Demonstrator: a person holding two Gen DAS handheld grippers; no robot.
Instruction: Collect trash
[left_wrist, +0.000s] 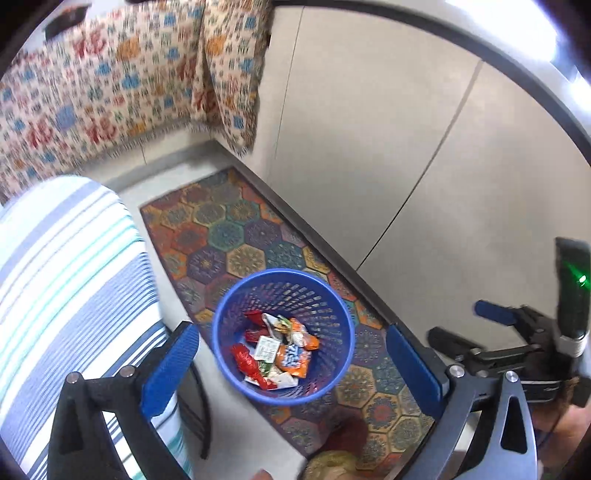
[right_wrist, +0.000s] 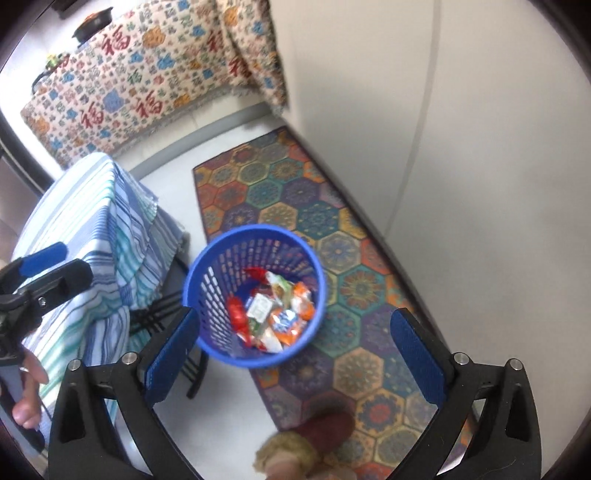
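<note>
A blue perforated basket (left_wrist: 325, 295) (right_wrist: 221, 280) stands on a patterned rug. Inside lie several wrappers (left_wrist: 280, 350) (right_wrist: 273, 314), red, orange and white. My left gripper (left_wrist: 291, 363) hangs above the basket, open wide, with nothing between its blue pads. My right gripper (right_wrist: 295, 350) is also above the basket, open wide and empty. In the left wrist view the right gripper (left_wrist: 495, 325) shows at the right edge. In the right wrist view the left gripper (right_wrist: 40, 269) shows at the left edge, held by a hand (right_wrist: 29, 391).
A table under a striped blue-white cloth (left_wrist: 66, 280) (right_wrist: 96, 236) stands left of the basket. The hexagon-patterned rug (left_wrist: 229, 236) (right_wrist: 317, 221) runs along a pale wall (left_wrist: 369, 129). A floral-covered piece of furniture (right_wrist: 122, 96) is at the back. A foot in a red slipper (right_wrist: 325, 424) is below.
</note>
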